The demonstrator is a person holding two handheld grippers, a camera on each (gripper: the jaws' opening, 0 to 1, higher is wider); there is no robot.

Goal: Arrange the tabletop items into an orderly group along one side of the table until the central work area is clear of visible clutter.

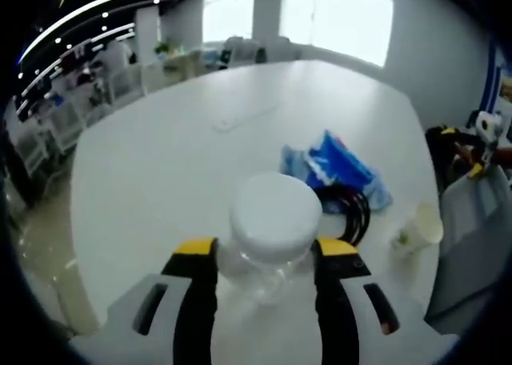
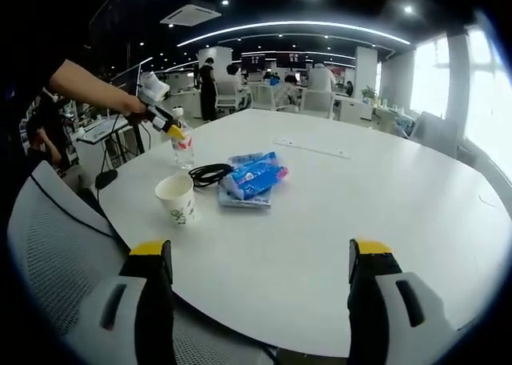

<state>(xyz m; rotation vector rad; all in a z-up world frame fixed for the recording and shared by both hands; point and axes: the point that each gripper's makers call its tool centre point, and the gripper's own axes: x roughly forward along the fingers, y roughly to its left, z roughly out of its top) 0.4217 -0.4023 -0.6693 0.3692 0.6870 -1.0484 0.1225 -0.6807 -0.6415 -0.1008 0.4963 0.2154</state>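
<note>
A clear plastic bottle [image 1: 276,221] with a white cap sits between the yellow-tipped jaws of my left gripper [image 1: 266,253], which is shut on it. In the right gripper view the same bottle [image 2: 184,147] shows a red label and stands near the table's far left edge, with a person's hand holding the left gripper [image 2: 166,123] on it. Just past it lie a black cable coil [image 1: 350,209], blue packets [image 1: 336,165] and a paper cup [image 1: 420,229]. My right gripper [image 2: 260,257] hangs open over the near table edge, nothing between its jaws.
The round white table [image 2: 384,213] carries the paper cup [image 2: 176,198], cable coil [image 2: 210,173] and blue packets [image 2: 254,177] on its left part, with a thin white strip [image 2: 312,147] farther back. A grey mesh chair [image 2: 48,245] stands at the left edge. Office desks and people fill the background.
</note>
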